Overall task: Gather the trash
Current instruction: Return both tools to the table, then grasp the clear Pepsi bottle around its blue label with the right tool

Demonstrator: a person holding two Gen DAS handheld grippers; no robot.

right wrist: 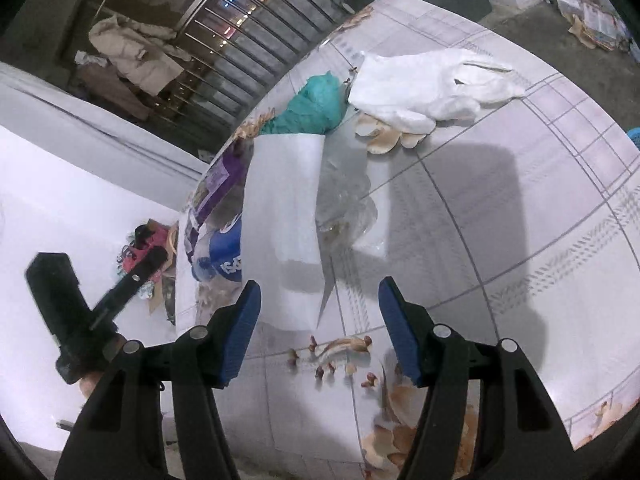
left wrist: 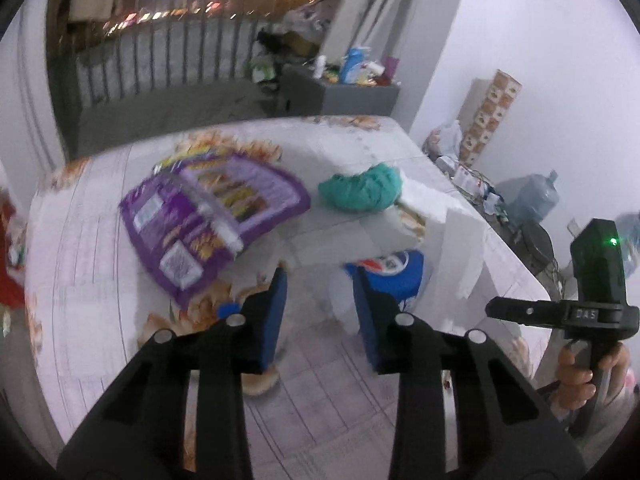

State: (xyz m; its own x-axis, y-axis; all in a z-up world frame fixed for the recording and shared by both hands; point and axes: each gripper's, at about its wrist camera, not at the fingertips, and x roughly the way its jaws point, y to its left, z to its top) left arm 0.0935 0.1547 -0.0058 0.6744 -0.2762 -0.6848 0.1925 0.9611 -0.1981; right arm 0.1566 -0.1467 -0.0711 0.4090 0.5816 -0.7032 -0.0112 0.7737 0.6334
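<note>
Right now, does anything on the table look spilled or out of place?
Yes. Small reddish-brown scraps, perhaps shells, lie scattered on the tablecloth near the right gripper. A plastic bottle with a blue label lies on its side beside the purple snack bag.

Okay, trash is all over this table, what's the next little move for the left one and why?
Probably ease the left hand-held gripper forward and down onto the blue-labelled clear plastic bottle. It lies just ahead between the open jaws, untouched, nearer than the purple snack bag or the teal crumpled bag.
</note>
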